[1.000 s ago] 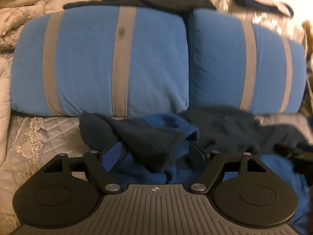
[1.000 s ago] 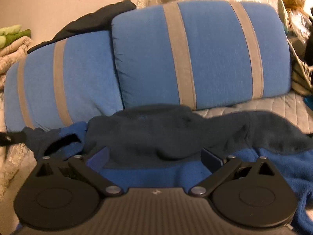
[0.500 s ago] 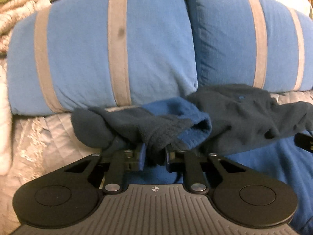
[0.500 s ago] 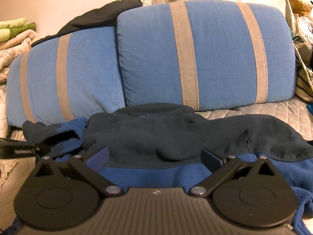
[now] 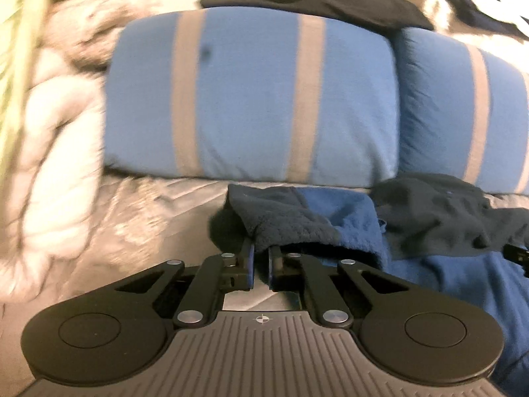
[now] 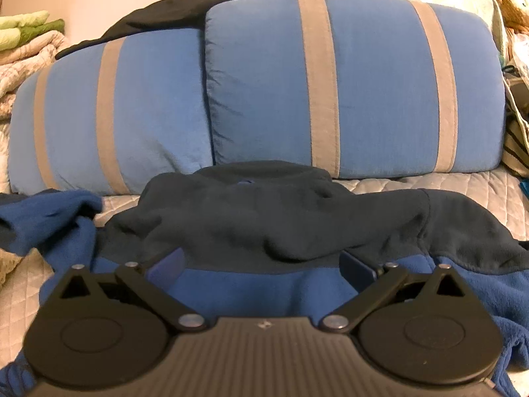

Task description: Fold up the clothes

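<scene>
A blue fleece jacket with dark navy shoulders and collar lies crumpled on the quilted bed cover. My left gripper is shut on the dark cuff of its left sleeve and holds it out to the left, over the quilt. My right gripper is open, its fingers spread over the jacket's chest just below the navy yoke, holding nothing. The sleeve also shows at the left of the right wrist view.
Two blue pillows with grey stripes stand behind the jacket. Dark garments lie on top of them. A cream blanket pile is at the left. The grey quilt spreads under everything.
My left gripper closed on the sleeve cuff and pulled it out to the left, away from the jacket body. My right gripper stayed open over the chest.
</scene>
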`<move>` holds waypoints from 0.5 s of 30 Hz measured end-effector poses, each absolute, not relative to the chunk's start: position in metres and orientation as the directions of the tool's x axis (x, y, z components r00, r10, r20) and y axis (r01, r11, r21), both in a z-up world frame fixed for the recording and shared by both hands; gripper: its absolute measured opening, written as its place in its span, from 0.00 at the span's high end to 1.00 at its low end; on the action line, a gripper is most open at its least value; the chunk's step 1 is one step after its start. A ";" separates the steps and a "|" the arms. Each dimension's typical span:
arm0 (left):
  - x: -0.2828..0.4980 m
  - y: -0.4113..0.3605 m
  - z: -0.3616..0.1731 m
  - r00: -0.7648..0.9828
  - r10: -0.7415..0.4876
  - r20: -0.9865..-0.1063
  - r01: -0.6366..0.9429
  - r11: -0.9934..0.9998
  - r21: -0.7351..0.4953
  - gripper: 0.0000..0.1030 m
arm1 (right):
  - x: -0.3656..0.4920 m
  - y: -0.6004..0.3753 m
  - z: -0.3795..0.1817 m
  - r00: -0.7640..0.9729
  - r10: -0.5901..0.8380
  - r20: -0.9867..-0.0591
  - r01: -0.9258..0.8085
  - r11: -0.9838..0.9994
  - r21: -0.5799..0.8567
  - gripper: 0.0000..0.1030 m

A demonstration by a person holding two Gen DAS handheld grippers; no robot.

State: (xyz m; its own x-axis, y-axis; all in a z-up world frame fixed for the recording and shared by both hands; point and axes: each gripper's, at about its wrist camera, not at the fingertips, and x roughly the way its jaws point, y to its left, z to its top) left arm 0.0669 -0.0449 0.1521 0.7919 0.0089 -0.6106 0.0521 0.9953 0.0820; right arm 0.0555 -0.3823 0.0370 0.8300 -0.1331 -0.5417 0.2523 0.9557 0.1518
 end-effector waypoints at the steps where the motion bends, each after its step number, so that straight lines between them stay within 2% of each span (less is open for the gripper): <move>1: 0.065 -0.036 0.151 0.790 0.021 -0.613 0.034 0.996 0.078 0.92 | 0.055 -0.381 0.036 0.829 -0.131 -0.543 0.249 0.957 0.150 0.00; 8: 0.056 0.006 0.135 0.761 0.096 -0.642 -0.066 0.995 0.070 0.92 | 0.053 -0.376 0.031 0.819 -0.121 -0.560 0.241 0.959 0.146 0.00; 15: 0.051 0.023 0.109 0.714 0.198 -0.672 -0.156 0.980 0.122 0.91 | 0.057 -0.379 0.026 0.804 -0.115 -0.583 0.250 0.955 0.157 0.00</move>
